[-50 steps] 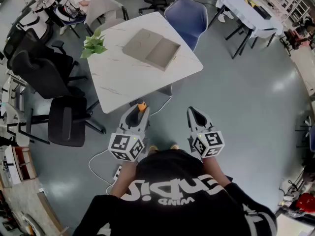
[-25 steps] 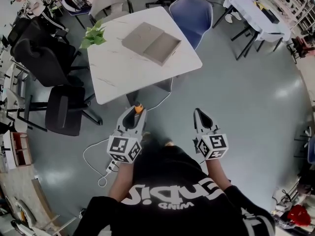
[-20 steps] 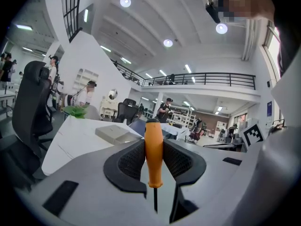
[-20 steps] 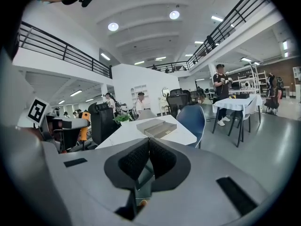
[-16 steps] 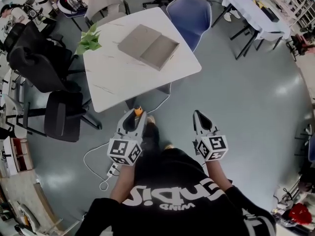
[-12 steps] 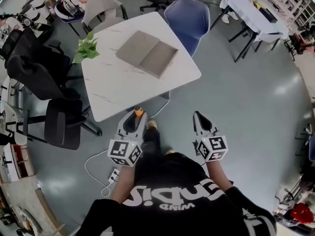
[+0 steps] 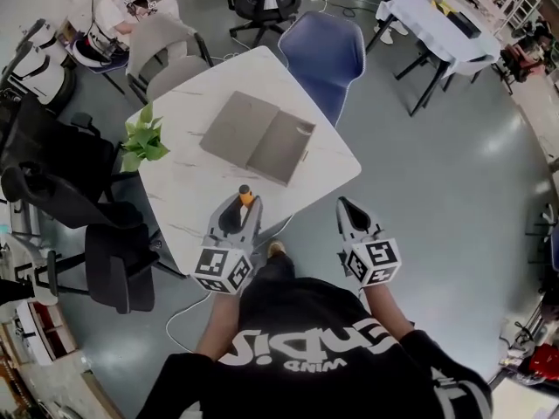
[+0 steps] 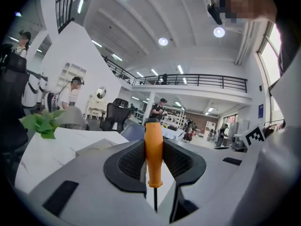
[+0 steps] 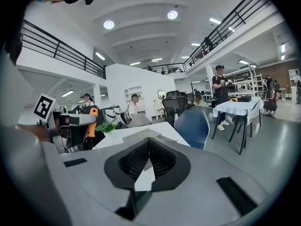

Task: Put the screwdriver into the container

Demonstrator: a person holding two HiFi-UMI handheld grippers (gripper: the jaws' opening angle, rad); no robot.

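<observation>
My left gripper (image 7: 241,209) is shut on the screwdriver (image 7: 246,196), whose orange handle (image 8: 153,149) stands upright between the pads with the thin shaft pointing down. It hovers over the near edge of the white marble table (image 7: 201,199). The container (image 7: 258,138), a flat grey-brown open box, lies in the middle of that table, ahead of the gripper; its edge (image 8: 96,148) shows low in the left gripper view. My right gripper (image 7: 349,211) floats to the right, off the table's corner, jaws shut with nothing between them (image 9: 149,145).
A potted plant (image 7: 141,142) stands at the table's left edge. A blue chair (image 7: 327,46) sits behind the table and black office chairs (image 7: 113,256) crowd its left side. Another table with a white cloth (image 7: 441,20) stands at the far right. People stand in the background.
The person has walked up to the table, which has come nearer in the head view. The left gripper, screwdriver still held, now reaches over its near edge. Both grips look unchanged.
</observation>
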